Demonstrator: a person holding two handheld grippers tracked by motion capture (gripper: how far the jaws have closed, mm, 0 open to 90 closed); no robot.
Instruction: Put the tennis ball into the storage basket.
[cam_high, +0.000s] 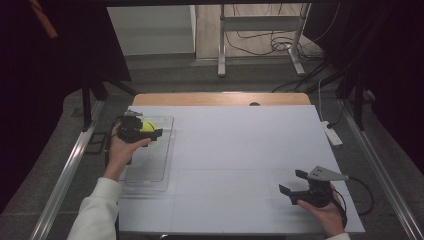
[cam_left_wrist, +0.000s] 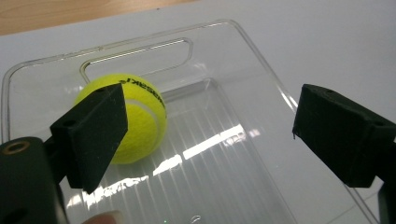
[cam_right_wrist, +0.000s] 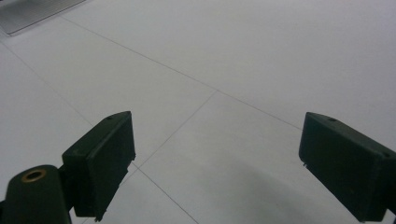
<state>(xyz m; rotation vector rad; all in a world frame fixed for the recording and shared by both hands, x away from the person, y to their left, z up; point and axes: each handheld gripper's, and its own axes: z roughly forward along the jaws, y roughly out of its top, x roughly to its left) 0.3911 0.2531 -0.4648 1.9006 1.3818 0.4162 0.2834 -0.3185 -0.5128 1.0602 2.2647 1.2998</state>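
A yellow-green tennis ball (cam_high: 147, 126) lies in the far end of a clear plastic tray (cam_high: 150, 172) on the left of the white table. My left gripper (cam_high: 151, 131) hovers just over it, held from the near side. In the left gripper view the ball (cam_left_wrist: 140, 119) rests on the ribbed tray floor (cam_left_wrist: 243, 163) behind the left jaw. The left gripper (cam_left_wrist: 210, 116) is open, its pads off the ball. My right gripper (cam_high: 290, 181) is at the near right of the table. Its jaws (cam_right_wrist: 217, 135) are open over bare white surface with nothing between them.
A white sheet (cam_high: 240, 150) covers the table, with a wooden edge (cam_high: 220, 98) at the far side. A white power strip (cam_high: 332, 134) lies at the right edge. A metal stand (cam_high: 260, 45) and cables stand on the floor beyond. Dark curtains flank both sides.
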